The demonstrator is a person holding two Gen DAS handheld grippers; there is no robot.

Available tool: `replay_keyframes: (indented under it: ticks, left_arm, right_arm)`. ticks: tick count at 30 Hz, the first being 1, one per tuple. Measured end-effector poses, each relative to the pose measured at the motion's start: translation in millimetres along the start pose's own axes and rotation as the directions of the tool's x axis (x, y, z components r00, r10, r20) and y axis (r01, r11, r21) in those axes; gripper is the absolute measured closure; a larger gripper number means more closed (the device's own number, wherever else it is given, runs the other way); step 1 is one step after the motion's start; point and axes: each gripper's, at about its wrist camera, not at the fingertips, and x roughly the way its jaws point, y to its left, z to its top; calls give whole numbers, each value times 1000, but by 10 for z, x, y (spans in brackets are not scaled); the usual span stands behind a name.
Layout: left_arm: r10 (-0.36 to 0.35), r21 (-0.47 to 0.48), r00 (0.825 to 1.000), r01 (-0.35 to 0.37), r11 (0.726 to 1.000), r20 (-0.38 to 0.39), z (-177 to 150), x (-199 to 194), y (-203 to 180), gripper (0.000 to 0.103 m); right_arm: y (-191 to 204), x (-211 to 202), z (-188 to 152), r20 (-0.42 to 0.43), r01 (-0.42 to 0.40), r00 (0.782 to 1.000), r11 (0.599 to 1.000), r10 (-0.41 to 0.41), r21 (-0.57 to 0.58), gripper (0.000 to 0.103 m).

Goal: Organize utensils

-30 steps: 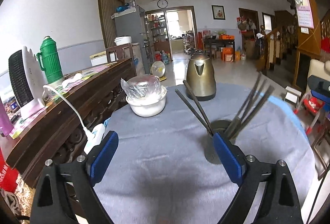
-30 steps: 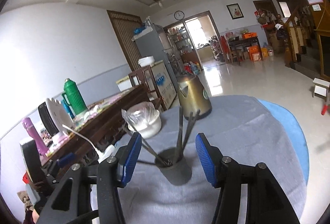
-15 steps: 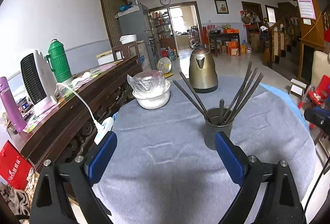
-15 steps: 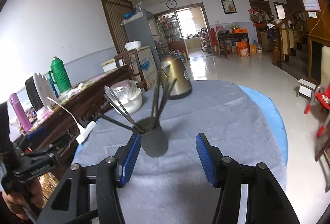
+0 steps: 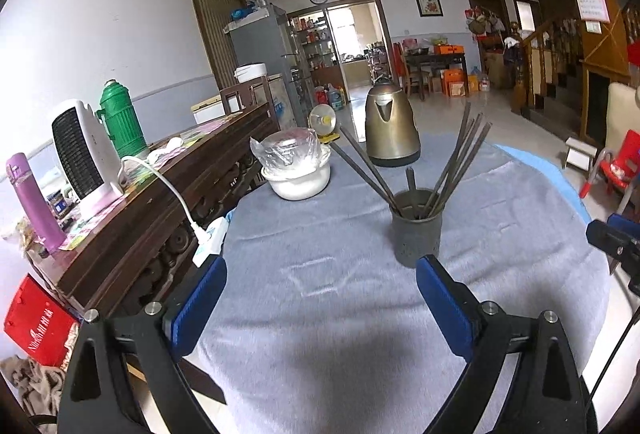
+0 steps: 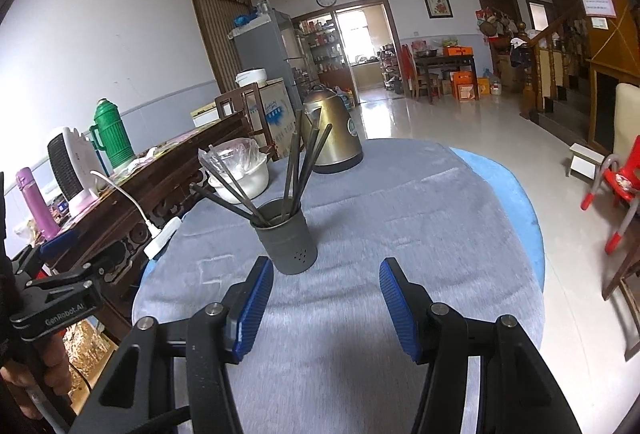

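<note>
Your left gripper (image 5: 320, 298) and right gripper (image 6: 324, 298) both hover with fingers spread wide, holding nothing. The dark utensil holder (image 6: 286, 238) stands upright on the grey tablecloth (image 6: 400, 218), chopsticks (image 6: 298, 162) fanned inside, near a brass kettle (image 5: 390, 126).

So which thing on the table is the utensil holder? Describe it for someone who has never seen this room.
Start at the round table with the grey cloth. Behind its middle stand a brass-coloured kettle and a white bowl covered in plastic wrap. The utensil holder is the dark grey cup nearer the grippers, the only one with dark chopsticks fanning out of it.
</note>
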Motion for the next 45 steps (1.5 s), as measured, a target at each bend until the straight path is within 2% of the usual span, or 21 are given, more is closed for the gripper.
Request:
replay_keyframes:
  ticks: [13,21,45]
  left_arm:
    - [41,21,998,-40,999,-51,-133,-112,45,7]
    - [70,32,996,-68,997,-55,-163,-137,80,7]
    - [74,28,995,-72,997,-69,-214,-146,93,7]
  right_arm:
    - [25,-79,-217,-37,-26,999,1000,26,16,44]
    - [130,-35,-267,-45,-57,997,998,58,22,44]
    - [144,-105,-259,-28,-58,998,998,59,19,44]
